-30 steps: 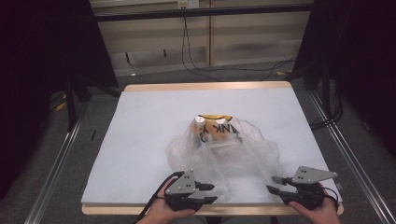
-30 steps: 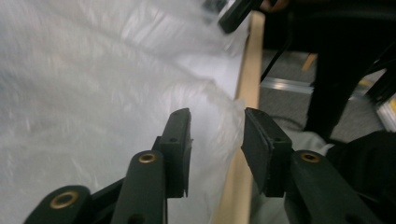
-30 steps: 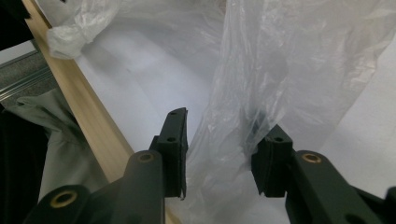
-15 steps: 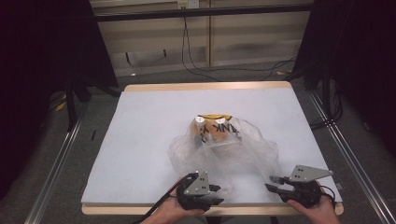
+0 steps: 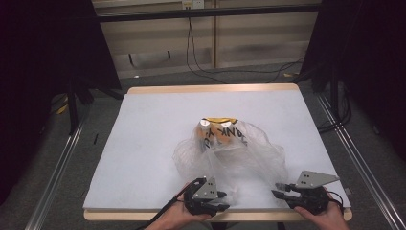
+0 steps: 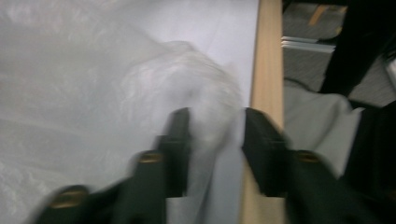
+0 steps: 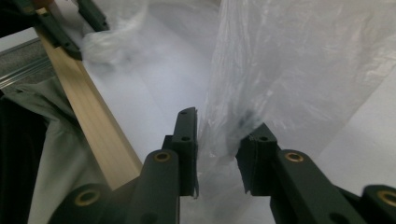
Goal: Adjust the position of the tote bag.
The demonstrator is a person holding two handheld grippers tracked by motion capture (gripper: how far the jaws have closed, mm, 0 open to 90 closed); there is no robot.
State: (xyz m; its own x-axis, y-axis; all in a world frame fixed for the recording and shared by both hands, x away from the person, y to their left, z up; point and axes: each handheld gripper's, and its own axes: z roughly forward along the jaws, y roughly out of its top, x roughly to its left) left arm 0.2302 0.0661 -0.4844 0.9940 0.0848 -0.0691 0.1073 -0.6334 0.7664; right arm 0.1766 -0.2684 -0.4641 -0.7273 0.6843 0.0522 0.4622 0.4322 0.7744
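high view: the bag (image 5: 230, 155) lies crumpled mid-table toward the near edge, a yellow pack (image 5: 219, 130) already inside at its far end. your left gripper (image 5: 221, 197) and right gripper (image 5: 282, 190) sit at the bag's near rim, so loading looks done and the mouth is left to gather.

left gripper view: jaws have just been closing, film bunched between them, not yet clenched.

right gripper view: jaws have been closing too, a fold of film in the gap, pads not pressing. the table (image 7: 100, 126) edge runs beside it.
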